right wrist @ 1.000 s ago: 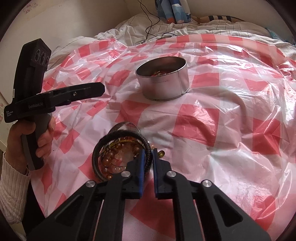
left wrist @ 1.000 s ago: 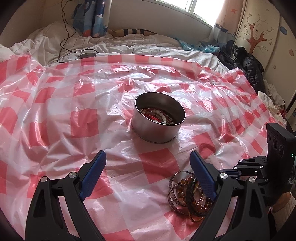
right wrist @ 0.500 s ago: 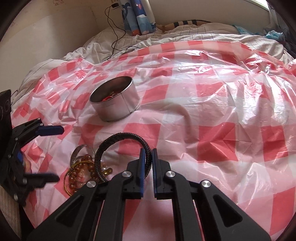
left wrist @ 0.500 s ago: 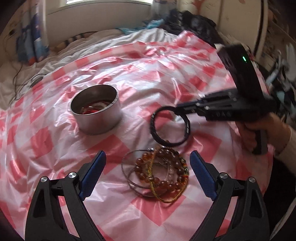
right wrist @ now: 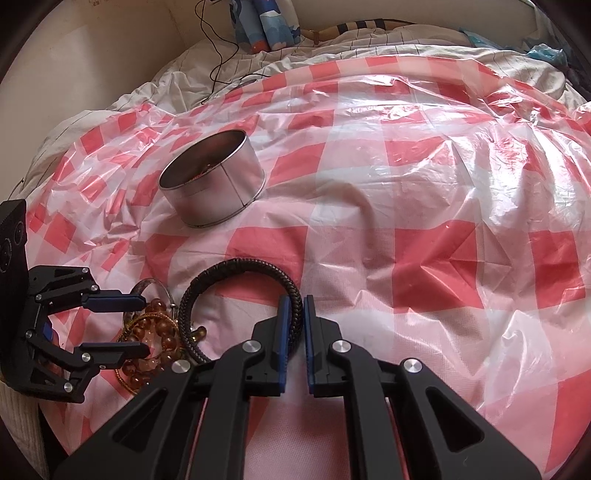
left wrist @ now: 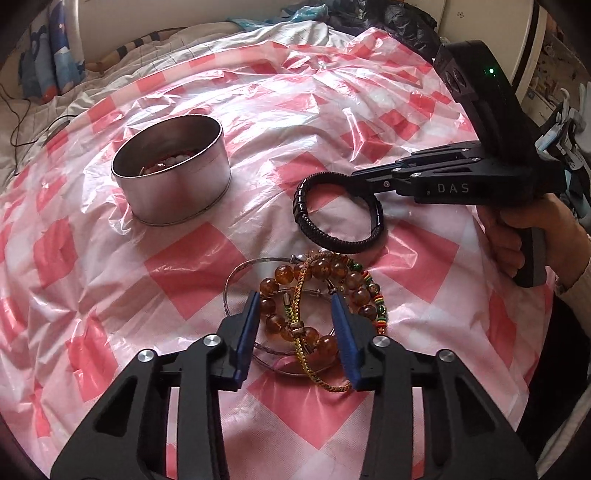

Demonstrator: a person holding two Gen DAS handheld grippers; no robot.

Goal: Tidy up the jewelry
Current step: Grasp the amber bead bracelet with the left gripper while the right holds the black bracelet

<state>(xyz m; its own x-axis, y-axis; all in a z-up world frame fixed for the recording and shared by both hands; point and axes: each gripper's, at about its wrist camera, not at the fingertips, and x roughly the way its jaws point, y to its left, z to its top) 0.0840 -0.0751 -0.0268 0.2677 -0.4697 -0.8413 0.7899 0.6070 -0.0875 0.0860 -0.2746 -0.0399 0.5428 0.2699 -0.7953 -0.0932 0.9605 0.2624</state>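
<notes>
A pile of bracelets [left wrist: 314, 295] lies on the chequered sheet: amber beads, a yellow woven cord, thin wire hoops. My left gripper [left wrist: 295, 321] straddles the amber beads [right wrist: 155, 328] and its jaws are closing; the pads look just clear of the beads. My right gripper [right wrist: 299, 306] is shut on a black braided bracelet [right wrist: 240, 264], held just past the pile. In the left wrist view that right gripper [left wrist: 354, 181] holds the black bracelet [left wrist: 340, 214] to the right of a round metal tin [left wrist: 173, 184]. The tin [right wrist: 214, 188] holds red and white jewellery.
A red-and-white chequered plastic sheet [right wrist: 424, 229] covers the bed. White bedding with a black cable [right wrist: 218, 55] lies behind it, near a blue patterned curtain [right wrist: 266, 26]. A person's hand [left wrist: 517, 229] grips the right gripper's handle. Dark clothes [left wrist: 399, 22] are heaped at the back right.
My left gripper swung from the tin to over the bracelet pile, came lower, and its jaws narrowed around the beads. The right gripper pulled the black bracelet off the pile.
</notes>
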